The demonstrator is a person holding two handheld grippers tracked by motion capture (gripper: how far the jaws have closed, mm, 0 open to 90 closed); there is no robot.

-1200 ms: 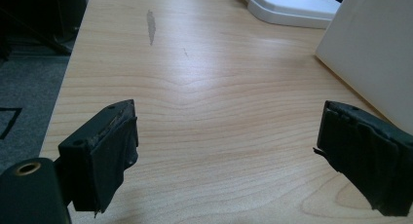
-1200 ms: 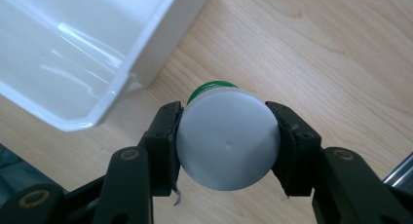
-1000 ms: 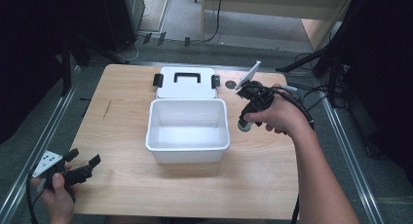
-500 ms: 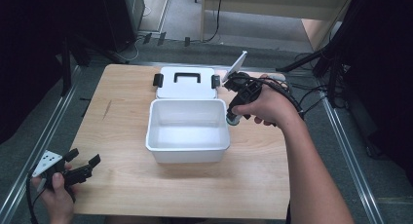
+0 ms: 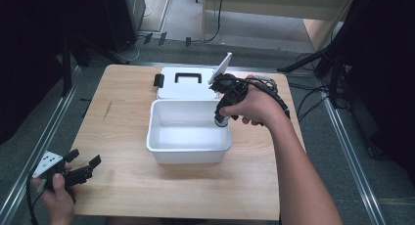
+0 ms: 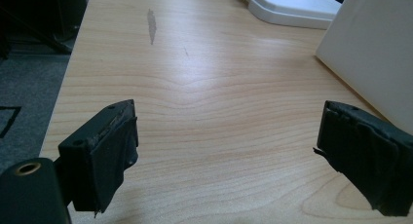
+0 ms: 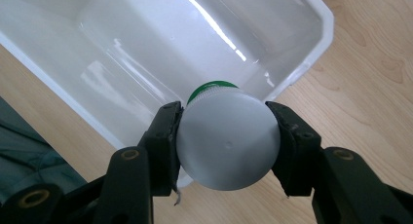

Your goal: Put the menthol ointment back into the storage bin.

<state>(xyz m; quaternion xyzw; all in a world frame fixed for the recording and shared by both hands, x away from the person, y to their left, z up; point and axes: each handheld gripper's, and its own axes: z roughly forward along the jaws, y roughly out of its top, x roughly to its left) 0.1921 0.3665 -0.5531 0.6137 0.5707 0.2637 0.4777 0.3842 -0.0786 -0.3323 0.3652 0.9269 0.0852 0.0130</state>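
So there's a white bin (image 5: 188, 129) sitting open in the middle of the wooden table (image 5: 244, 181), with its lid (image 5: 186, 83) (black handle on top, black latch on the side) lying flat just behind it toward the far edge. The right gripper (image 7: 225, 136) has its jaws clamped on a small white bottle (image 7: 228, 143) with a green cap, held cap-down right over the bin's right rim, so the rim is pretty much directly under it. The left gripper (image 5: 80, 168) is way off at the near left corner, jaws spread wide with nothing between them, just bare wood ahead. Compared with a second ago, the right hand (image 5: 254, 106) has swung the bottle in from the table's right side to the bin; the left one hasn't budged.
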